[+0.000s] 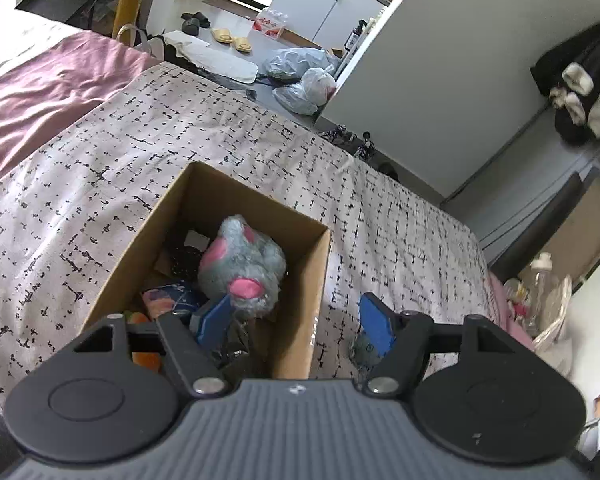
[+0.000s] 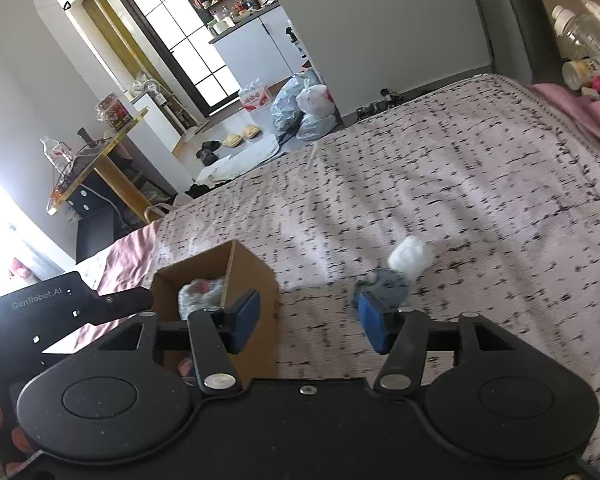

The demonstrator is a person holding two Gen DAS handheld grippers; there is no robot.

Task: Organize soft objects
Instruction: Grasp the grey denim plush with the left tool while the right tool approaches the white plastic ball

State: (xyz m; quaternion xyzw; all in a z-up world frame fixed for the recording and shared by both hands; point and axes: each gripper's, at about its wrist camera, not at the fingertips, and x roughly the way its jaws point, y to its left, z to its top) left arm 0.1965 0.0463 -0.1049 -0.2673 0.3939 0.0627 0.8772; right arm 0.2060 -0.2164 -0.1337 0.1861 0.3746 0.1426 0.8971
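Observation:
An open cardboard box point(image 1: 300, 280) stands on the patterned bed cover. Inside lies a grey plush toy with pink ears point(image 1: 242, 266) on top of other soft items. My left gripper point(image 1: 296, 318) is open and empty, straddling the box's right wall, one finger inside the box by the plush. A small grey-blue soft object point(image 1: 364, 346) lies on the cover behind its right finger. In the right wrist view the box point(image 2: 256, 280) is at the left, and my right gripper point(image 2: 308, 322) is open and empty above the cover. The grey-blue object point(image 2: 392, 286) and a white soft lump point(image 2: 410, 258) lie just beyond its right finger.
A pink blanket point(image 1: 40, 92) covers the bed's left side. Plastic bottles point(image 2: 580, 40) stand beside the bed at the right. Bags point(image 2: 308, 108) and slippers point(image 2: 240, 136) lie on the floor past the bed's far edge. The left gripper's body point(image 2: 60, 308) shows at the left.

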